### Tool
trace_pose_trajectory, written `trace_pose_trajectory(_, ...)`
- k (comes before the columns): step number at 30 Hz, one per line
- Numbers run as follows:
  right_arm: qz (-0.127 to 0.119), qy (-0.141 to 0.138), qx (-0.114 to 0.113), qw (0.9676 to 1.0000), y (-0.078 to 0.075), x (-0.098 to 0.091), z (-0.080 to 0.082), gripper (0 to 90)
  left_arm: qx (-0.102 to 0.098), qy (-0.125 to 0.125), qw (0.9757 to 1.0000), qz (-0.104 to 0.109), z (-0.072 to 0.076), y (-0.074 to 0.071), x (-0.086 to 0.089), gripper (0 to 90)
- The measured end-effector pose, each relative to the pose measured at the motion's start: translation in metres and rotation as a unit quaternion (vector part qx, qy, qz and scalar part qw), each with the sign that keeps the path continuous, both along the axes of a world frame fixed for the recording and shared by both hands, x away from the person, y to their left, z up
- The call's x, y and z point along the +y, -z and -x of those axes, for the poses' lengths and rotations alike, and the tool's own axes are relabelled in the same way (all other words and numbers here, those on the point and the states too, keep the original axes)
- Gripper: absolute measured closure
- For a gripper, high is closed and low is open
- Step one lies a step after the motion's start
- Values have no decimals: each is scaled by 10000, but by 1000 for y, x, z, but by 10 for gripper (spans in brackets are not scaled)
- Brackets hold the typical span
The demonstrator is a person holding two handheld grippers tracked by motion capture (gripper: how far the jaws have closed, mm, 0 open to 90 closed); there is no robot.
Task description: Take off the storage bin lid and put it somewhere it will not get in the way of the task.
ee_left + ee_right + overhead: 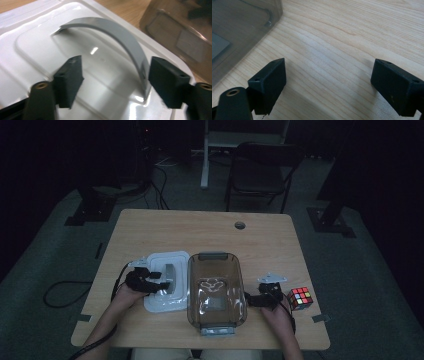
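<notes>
While a person's two hands rest at the near edge of the desk [150, 227], the left gripper [113, 80] hovers over a white lid [167, 282] that lies flat on the desk's near-left part, touching or just beside the left wall of a clear brownish container [216, 290]. In the left gripper view the jaws stand apart over the lid's grey arched handle [117, 37]; the right pad [168, 82] sits just beside one foot of the arch, perhaps touching it, though the blur makes that hard to judge, and the left pad [68, 80] hangs clear above bare white plastic. Neither pad presses on the handle. The container stands open at the middle of the near edge, a grey latch at each short end, and something pale lies on its floor, too dim to identify from the high view. To its right the right gripper [328, 85] is held low over bare wood, its jaws spread wide with nothing between them; the right gripper view catches a corner of the container at the upper left. Near the desk's near-right corner, just beyond the right hand [277, 312], sits a colourful puzzle cube [300, 298]. A round cable hole marks the far edge, and a dark folding chair [260, 170] stands behind the desk.
</notes>
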State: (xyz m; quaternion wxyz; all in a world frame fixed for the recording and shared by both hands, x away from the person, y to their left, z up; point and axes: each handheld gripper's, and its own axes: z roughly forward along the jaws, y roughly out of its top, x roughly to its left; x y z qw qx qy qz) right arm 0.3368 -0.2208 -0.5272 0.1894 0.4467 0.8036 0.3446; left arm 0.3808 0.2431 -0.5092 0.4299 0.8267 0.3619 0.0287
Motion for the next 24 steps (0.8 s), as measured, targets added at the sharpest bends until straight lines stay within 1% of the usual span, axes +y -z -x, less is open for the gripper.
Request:
trace_pose_trajectory(1, 0, 0, 0, 10000, 0, 0, 0, 127, 11, -52, 10000, 5, 1, 0, 2, 263)
trace_pose_trajectory(3, -1, 1, 1, 10000, 0, 0, 0, 127, 36, -175, 9998, -87, 3, 0, 5, 167)
trace_pose_trajectory(4, -1, 0, 1, 10000, 0, 0, 0, 127, 21, -275, 9996, -101, 4, 0, 6, 167)
trace_pose_trajectory(6, -1, 1, 1, 10000, 0, 0, 0, 128, 23, -390, 9992, -121, 7, 0, 11, 165)
trace_pose_trajectory(8, -1, 1, 1, 10000, 0, 0, 0, 127, 24, -502, 9987, -83, 10, -1, 16, 85)
trace_pose_trajectory(9, -1, 0, 1, 10000, 0, 0, 0, 127, 1, -583, 9982, -108, 11, -2, 18, 82)
trace_pose_trajectory(10, -1, 0, 1, 10000, 0, 0, 0, 127, -42, -624, 9980, -79, 13, -3, 20, 82)
trace_pose_trajectory(11, 0, 0, 0, 10000, 0, 0, 0, 127, -33, -651, 9979, 15, 15, -4, 24, 71)
trace_pose_trajectory(12, -1, 0, 0, 10000, 0, 0, 0, 127, -14, -687, 9976, 29, 16, -5, 26, 5)
trace_pose_trajectory(14, 0, 0, 1, 10000, 0, 0, 0, 127, -138, -869, 9961, -38, 20, -7, 32, 5)
trace_pose_trajectory(15, -1, 1, 2, 10000, 0, 0, 0, 127, -215, -997, 9948, -66, 22, -8, 34, 5)
trace_pose_trajectory(16, -1, 2, 3, 10000, 0, 0, 0, 127, -330, -1142, 9929, -75, 25, -9, 38, 5)
trace_pose_trajectory(19, 0, 0, 1, 10000, 0, 0, 0, 127, -497, -1572, 9861, -204, 31, -10, 44, 5)
trace_pose_trajectory(20, -1, 0, 1, 10000, 0, 0, 0, 127, -546, -1793, 9818, -316, 33, -10, 47, 5)
trace_pose_trajectory(21, -1, 0, 1, 10000, 0, 0, 0, 127, -546, -1793, 9818, -316, 33, -10, 47, 5)
trace_pose_trajectory(22, 0, 0, 1, 10000, 0, 0, 0, 127, -574, -1933, 9787, -375, 35, -10, 49, 5)
trace_pose_trajectory(23, 0, -2, -1, 10000, 0, 0, 0, 127, -601, -2124, 9743, -449, 37, -8, 51, 5)
trace_pose_trajectory(24, 1, -2, -3, 10000, 0, 0, 0, 127, -616, -2210, 9723, -448, 39, -7, 53, 6)
